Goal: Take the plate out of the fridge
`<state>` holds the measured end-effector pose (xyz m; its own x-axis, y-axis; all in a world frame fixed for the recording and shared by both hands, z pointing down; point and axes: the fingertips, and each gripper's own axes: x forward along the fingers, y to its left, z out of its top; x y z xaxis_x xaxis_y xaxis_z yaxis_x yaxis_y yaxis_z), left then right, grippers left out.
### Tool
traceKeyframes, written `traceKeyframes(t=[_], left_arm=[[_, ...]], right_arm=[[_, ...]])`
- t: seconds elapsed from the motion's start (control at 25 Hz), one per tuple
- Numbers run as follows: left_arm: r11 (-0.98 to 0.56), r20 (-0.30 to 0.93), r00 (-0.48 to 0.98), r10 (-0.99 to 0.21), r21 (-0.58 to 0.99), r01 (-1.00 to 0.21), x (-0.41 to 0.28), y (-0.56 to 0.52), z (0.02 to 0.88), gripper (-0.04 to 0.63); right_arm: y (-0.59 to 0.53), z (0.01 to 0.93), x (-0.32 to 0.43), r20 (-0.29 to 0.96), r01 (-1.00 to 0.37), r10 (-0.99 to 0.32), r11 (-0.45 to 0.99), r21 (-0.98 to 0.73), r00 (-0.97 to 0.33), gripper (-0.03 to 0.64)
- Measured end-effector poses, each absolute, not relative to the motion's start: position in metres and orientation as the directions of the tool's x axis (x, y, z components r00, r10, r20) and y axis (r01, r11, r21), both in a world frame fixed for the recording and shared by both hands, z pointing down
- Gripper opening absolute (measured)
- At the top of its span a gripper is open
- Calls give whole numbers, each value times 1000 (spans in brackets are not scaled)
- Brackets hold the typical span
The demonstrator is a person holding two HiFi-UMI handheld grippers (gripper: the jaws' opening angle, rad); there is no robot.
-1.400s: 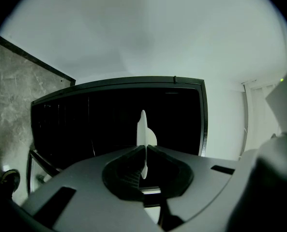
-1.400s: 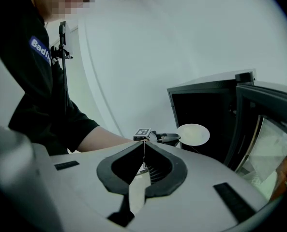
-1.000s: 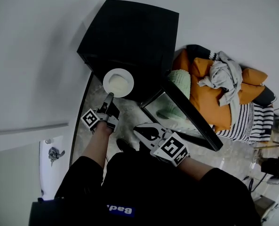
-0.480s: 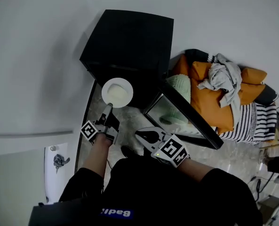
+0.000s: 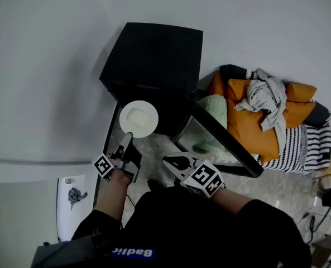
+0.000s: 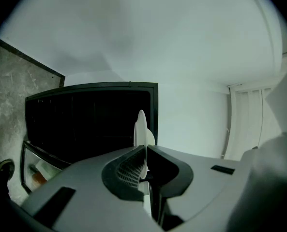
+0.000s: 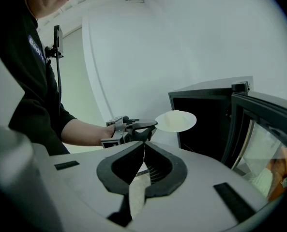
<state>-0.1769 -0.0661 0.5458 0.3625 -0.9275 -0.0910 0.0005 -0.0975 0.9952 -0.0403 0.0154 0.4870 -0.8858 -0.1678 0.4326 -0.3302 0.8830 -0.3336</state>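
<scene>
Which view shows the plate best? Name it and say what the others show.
The head view: the plate shows its whole round face. The right gripper view shows it side-on, a flat oval pinched at its rim by the left gripper. The left gripper view shows only its thin edge between the jaws.

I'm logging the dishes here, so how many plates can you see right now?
1. The white plate is clamped by its rim in the left gripper, just outside the open black fridge. The fridge's interior is dark, so others may be hidden inside.
</scene>
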Motion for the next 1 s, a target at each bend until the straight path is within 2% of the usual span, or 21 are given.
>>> traceKeyframes(t=[0.48, 1.0], left_arm=[[-201, -200, 385, -901, 979, 37, -156, -63, 464, 18], [-249, -245, 405, -881, 967, 43, -144, -85, 430, 18]], right_arm=[[10, 485, -37, 422, -321, -169, 892, -319, -890, 11], [3, 472, -42, 393, -311, -183, 904, -293, -901, 12]])
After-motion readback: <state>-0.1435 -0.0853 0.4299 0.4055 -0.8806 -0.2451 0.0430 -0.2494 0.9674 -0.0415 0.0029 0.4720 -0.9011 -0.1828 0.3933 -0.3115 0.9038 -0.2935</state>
